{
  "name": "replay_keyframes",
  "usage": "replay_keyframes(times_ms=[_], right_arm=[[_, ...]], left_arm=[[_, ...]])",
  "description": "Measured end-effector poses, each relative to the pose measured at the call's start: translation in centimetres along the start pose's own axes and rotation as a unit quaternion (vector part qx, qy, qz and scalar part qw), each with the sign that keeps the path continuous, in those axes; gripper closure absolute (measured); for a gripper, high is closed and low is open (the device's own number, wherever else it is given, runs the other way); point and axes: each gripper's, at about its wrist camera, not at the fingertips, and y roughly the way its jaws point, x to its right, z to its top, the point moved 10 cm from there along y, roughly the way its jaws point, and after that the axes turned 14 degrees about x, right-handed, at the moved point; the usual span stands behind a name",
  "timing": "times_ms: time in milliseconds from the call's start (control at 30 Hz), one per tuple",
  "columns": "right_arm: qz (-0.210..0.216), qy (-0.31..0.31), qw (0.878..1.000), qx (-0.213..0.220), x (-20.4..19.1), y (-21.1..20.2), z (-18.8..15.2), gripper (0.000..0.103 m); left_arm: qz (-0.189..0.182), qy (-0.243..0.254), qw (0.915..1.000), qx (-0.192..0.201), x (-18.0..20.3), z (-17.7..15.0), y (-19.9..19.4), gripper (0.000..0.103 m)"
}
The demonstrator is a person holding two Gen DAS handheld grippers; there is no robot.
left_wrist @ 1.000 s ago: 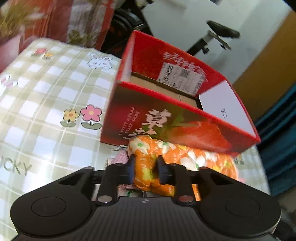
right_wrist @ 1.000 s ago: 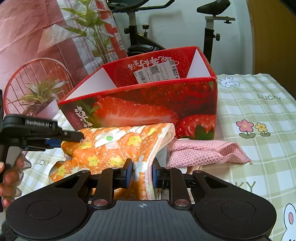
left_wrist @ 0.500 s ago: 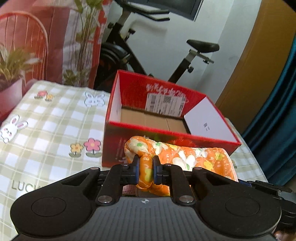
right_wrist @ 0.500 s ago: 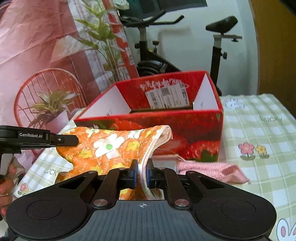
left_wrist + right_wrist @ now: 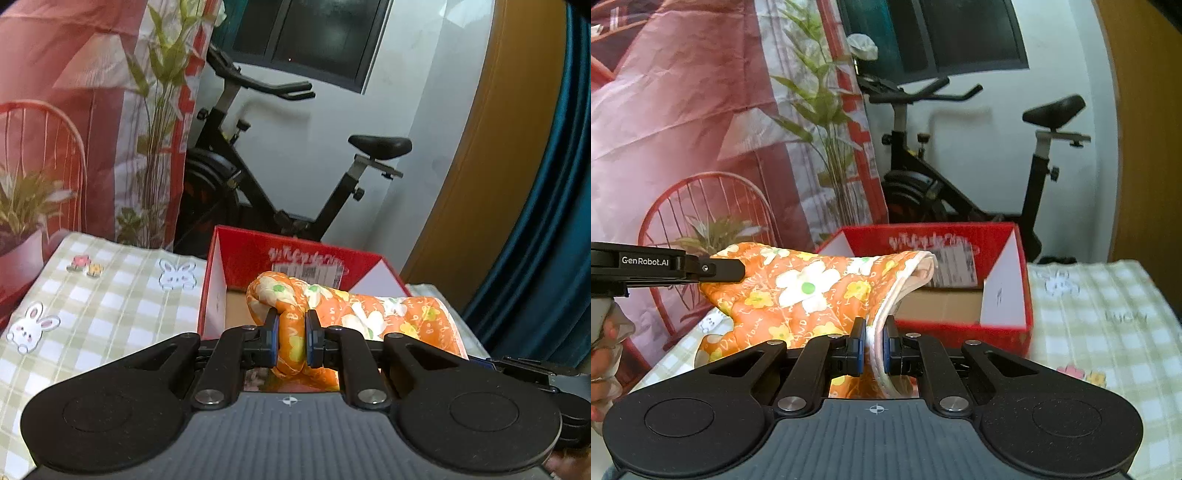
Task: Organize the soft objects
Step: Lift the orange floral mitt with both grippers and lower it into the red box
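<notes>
An orange floral cloth (image 5: 373,314) hangs stretched in the air between my two grippers. My left gripper (image 5: 290,334) is shut on a bunched end of it. My right gripper (image 5: 874,343) is shut on its white-edged end (image 5: 886,314). The cloth (image 5: 798,291) is level with the rim of an open red strawberry box (image 5: 295,254), just in front of it. The box (image 5: 1015,295) shows a bare cardboard floor inside. The left gripper's arm (image 5: 665,264) shows at the left of the right wrist view.
The box stands on a table with a green checked cloth (image 5: 103,306) printed with rabbits and flowers. Behind the table are an exercise bike (image 5: 266,184), a potted plant (image 5: 827,147) and a red patterned curtain (image 5: 683,110). A blue curtain (image 5: 546,221) hangs at the right.
Both grippers have lifted the orange cloth from the table in front of the box up to the height of the box's rim. The pink cloth on the table is out of view now.
</notes>
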Motion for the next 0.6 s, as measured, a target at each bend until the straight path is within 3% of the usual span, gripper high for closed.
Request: replay_keyframes(times_ms=[600], right_arm=[[-0.009, -0.023, 1.0, -0.001, 3.1, 6.5, 4.6, 0.095]], left_arm=[[0.003, 0.023, 0.9995, 0.02, 0.6, 4.2, 6.4, 0.088]])
